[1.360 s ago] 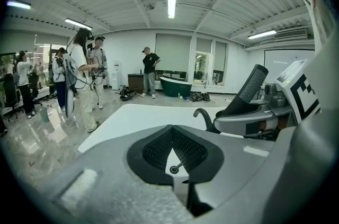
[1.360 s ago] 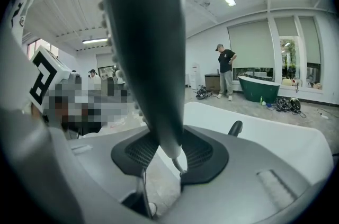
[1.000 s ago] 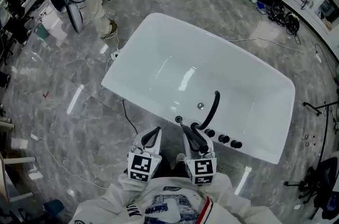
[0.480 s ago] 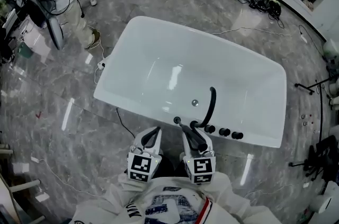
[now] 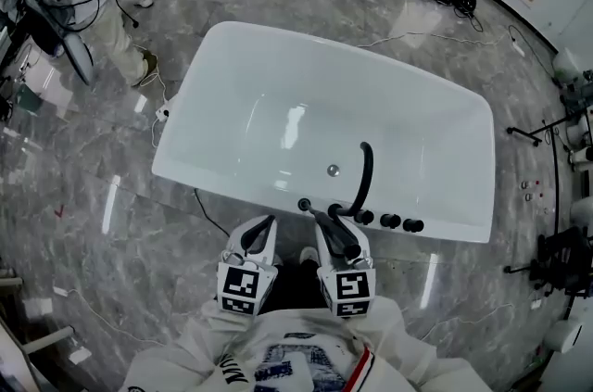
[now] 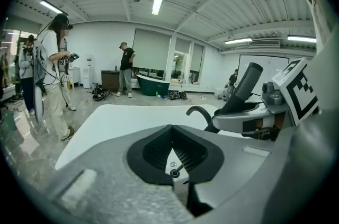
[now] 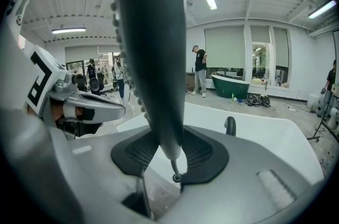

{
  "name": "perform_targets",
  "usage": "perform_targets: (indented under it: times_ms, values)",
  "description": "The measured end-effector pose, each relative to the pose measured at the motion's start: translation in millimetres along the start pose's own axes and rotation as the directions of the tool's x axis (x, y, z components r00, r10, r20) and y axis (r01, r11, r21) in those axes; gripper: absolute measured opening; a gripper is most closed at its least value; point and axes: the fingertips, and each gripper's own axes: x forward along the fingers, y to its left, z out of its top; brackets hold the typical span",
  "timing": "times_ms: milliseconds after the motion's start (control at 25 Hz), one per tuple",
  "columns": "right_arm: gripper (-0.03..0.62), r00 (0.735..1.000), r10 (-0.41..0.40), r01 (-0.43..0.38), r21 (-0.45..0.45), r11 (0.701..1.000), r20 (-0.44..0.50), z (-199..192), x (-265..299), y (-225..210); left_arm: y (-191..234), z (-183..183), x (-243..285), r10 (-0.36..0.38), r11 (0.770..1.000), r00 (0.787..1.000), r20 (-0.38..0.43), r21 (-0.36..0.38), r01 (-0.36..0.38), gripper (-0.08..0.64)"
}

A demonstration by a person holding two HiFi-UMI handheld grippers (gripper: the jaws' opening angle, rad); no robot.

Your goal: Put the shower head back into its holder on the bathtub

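Observation:
A white bathtub [image 5: 222,179] lies below me, with a black curved spout [image 5: 363,172], three black knobs [image 5: 389,221] and a small black holder [image 5: 303,205] on its near rim. My right gripper [image 5: 338,237] is shut on the dark shower head [image 5: 324,219], just short of that rim. In the right gripper view the shower head [image 7: 153,48] stands tall between the pads [image 7: 198,151], a thin hose hanging under it. My left gripper [image 5: 267,228] hovers beside it to the left, shut and empty. The left gripper view shows its pads [image 6: 185,153] meeting.
A person [image 5: 93,1] with gear stands on the grey marble floor beyond the tub's left end. A black cable [image 5: 208,209] runs along the floor under the near rim. Stands and cables [image 5: 556,251] crowd the right side. A green tub [image 6: 153,85] stands far off.
The head view has shifted, so the tub now sits a little further left and up. Both grippers keep their places, the shower head still in the right one.

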Motion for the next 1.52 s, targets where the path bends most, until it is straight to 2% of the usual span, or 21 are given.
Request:
perform_targets:
  times_ms: [200,400,880,1040,1240,1520]
  values:
    - [0.138,0.999,0.035,-0.035,-0.003,0.999,-0.024,-7,9,0,1,-6,7,0.022,0.999,1.0,-0.018,-0.022,-0.023,0.002]
    - [0.138,0.998,0.065,-0.066,-0.008,0.998,-0.02,-12,19,2,7,-24,12,0.05,0.999,0.998,-0.042,0.001,-0.05,0.002]
    - [0.138,0.995,0.095,-0.095,-0.008,0.995,-0.04,-37,44,-5,18,-49,35,0.109,0.993,0.993,-0.053,-0.038,-0.111,0.002]
    - [0.137,0.994,0.097,-0.097,-0.009,0.995,-0.044,-48,52,-6,19,-60,43,0.114,0.992,0.992,-0.055,-0.046,-0.116,0.002]
    - [0.138,0.995,0.087,-0.087,-0.007,0.996,-0.05,-55,65,-9,21,-70,54,0.117,0.993,0.992,-0.057,-0.014,-0.118,0.002]
    - [0.138,0.995,0.082,-0.083,-0.012,0.996,-0.059,-70,76,-8,18,-85,69,0.098,0.995,0.994,-0.051,-0.024,-0.099,0.002]
